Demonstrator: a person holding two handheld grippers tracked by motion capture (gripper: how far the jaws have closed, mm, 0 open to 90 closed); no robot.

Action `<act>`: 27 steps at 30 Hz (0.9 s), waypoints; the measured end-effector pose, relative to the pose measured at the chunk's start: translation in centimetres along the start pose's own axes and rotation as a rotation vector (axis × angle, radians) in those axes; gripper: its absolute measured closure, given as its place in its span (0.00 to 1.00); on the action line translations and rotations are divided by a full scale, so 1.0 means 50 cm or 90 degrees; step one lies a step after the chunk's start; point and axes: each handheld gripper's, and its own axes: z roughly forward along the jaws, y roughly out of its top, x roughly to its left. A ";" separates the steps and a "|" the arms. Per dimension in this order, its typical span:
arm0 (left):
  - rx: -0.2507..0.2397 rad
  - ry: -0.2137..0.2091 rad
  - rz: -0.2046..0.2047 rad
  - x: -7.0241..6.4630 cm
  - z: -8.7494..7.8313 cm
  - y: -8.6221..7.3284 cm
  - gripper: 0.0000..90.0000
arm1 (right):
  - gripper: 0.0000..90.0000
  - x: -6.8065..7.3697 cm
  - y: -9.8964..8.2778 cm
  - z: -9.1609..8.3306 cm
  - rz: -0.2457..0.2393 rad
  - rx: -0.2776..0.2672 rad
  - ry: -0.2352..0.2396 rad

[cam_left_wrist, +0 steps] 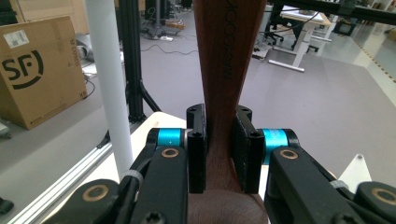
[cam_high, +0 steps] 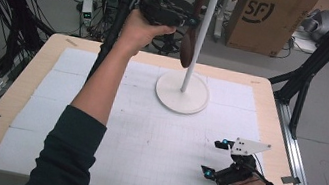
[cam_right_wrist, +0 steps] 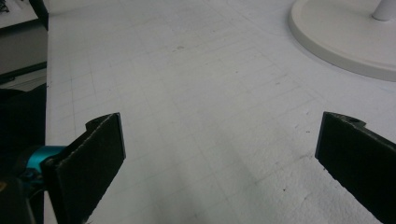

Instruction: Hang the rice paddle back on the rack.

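Your left gripper [cam_high: 195, 22] was raised high above the far edge of the table, its jaws pinched tight on the narrow neck of a brown wooden spatula [cam_high: 190, 41], which hung upright just beside the white pole of the stand [cam_high: 202, 33]. Your left forearm stretched long from the near edge, sleeve pushed up, wrist bent toward the pole. Your right gripper [cam_high: 215, 158] rested low near the table's right near corner, jaws spread wide over bare mat. The table [cam_high: 14, 98] carried a white gridded mat [cam_high: 154, 141], with the stand's round base [cam_high: 181, 98] toward the far side. Beyond lay grey floor, a cardboard box [cam_high: 266, 18], black frame legs and loose cables.
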 end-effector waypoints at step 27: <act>0.014 0.030 -0.021 0.041 0.039 0.002 0.86 | 0.00 -0.001 -0.004 0.002 0.003 0.000 0.002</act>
